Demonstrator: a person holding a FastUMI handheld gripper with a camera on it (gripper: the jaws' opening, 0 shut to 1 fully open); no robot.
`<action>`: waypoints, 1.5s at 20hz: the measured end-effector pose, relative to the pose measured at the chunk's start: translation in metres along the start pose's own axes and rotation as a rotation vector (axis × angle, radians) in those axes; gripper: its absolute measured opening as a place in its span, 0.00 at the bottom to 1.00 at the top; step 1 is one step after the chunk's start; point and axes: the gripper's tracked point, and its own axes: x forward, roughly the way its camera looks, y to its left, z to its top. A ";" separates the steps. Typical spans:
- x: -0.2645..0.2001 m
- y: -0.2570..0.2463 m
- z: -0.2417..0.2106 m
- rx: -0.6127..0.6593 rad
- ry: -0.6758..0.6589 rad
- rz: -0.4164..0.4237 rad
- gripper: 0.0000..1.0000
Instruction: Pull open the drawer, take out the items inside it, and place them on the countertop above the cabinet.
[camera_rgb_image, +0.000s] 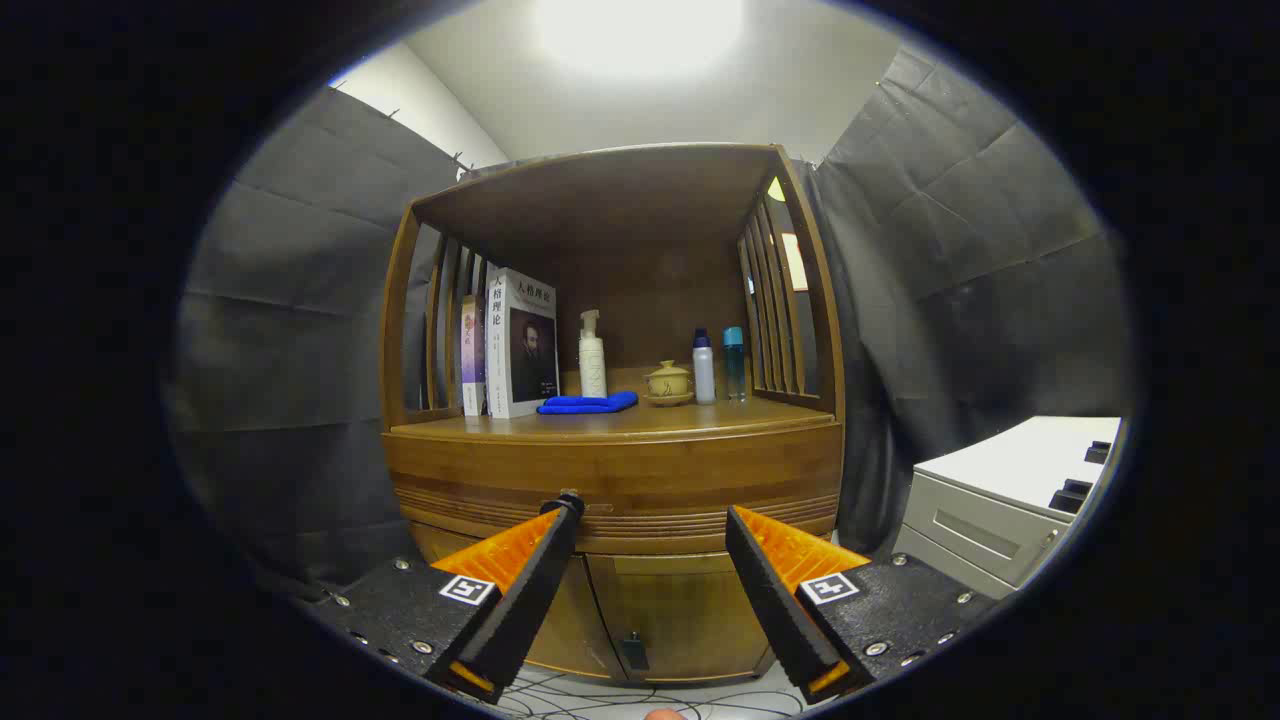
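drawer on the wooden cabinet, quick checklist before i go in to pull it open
1. Wide wooden drawer front shut, not yet pulled: ok.
2. Gripper fingers open, nothing between them: ok.
3. Fingers facing the drawer front: ok.
4. Drawer handle or grip point: cannot tell.
5. Free space on the wooden countertop in front of the folded blue cloth and small yellow lidded teapot: ok.
6. Items inside drawer: cannot tell.

My single view rides on the gripper (650, 512) and looks forward along its two spread fingers (540, 580), level with the shut drawer (615, 480). I face the cabinet (640, 610) front squarely from near; the countertop (620, 420) sits just above, and the booth wall (960, 270) lies to both sides.
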 end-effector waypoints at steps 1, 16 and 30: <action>0.000 0.000 -0.002 0.001 0.005 0.002 0.95; 0.000 0.001 -0.006 0.006 0.024 0.023 0.95; 0.051 0.063 -0.008 -0.008 0.000 0.140 0.95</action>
